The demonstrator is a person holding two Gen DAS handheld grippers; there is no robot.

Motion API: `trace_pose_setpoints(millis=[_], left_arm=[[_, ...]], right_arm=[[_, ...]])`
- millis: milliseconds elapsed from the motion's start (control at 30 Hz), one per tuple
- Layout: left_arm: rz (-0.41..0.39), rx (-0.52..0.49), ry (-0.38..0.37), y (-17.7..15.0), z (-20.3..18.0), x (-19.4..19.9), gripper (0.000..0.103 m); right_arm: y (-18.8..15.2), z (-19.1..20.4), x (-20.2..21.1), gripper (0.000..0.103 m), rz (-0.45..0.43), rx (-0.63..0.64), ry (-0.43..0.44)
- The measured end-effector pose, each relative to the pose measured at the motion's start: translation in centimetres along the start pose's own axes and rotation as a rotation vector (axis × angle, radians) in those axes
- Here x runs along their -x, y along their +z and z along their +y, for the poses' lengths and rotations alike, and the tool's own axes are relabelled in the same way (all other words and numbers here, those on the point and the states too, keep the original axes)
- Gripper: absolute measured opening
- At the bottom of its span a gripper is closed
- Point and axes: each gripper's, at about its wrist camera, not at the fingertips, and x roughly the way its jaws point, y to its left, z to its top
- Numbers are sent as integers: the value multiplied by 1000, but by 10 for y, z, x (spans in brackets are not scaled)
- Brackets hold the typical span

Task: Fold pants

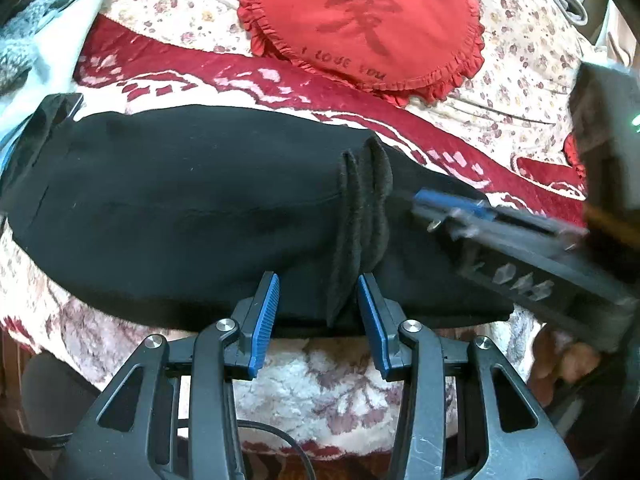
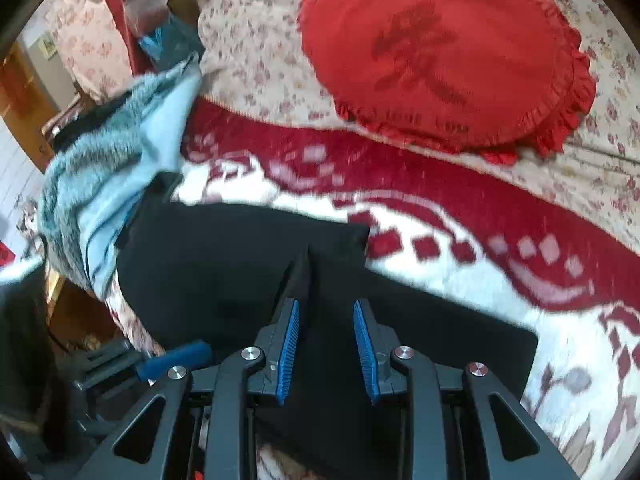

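Note:
Black pants lie folded on the bed, and their stacked hem edges form a ridge across the cloth. My left gripper is at the near edge of the pants. Its blue pads stand apart, and a flap of hem cloth hangs loosely between them, closer to the right pad. My right gripper comes in blurred from the right, low over the pants. In the right wrist view the right gripper is open over the black pants. A small peaked fold rises just past its left finger.
A round red ruffled cushion lies on the floral bedspread beyond a red and white blanket. A pale blue furry garment is heaped at the left. A dark flat object sits by the pants' left end. A hand grips the right tool.

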Motion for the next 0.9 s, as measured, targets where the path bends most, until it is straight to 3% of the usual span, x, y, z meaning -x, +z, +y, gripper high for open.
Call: trace_pose_setpoints(millis=[100, 400, 600, 733, 900], left_arm=[[1, 19, -9, -4, 4, 6, 56], [-22, 103, -6, -11, 34, 26, 59], [-60, 235, -7, -18, 78, 46, 62], [-96, 326, 39, -21, 111, 56, 64], [-98, 431, 57, -22, 145, 56, 64]], right_arm=[[-4, 1, -6, 27, 6, 3, -15], [16, 24, 9, 32, -42, 11, 95], [30, 53, -19, 34, 2, 41, 173], [44, 80, -35, 41, 10, 99, 225], [64, 107, -60, 44, 38, 157, 237]])
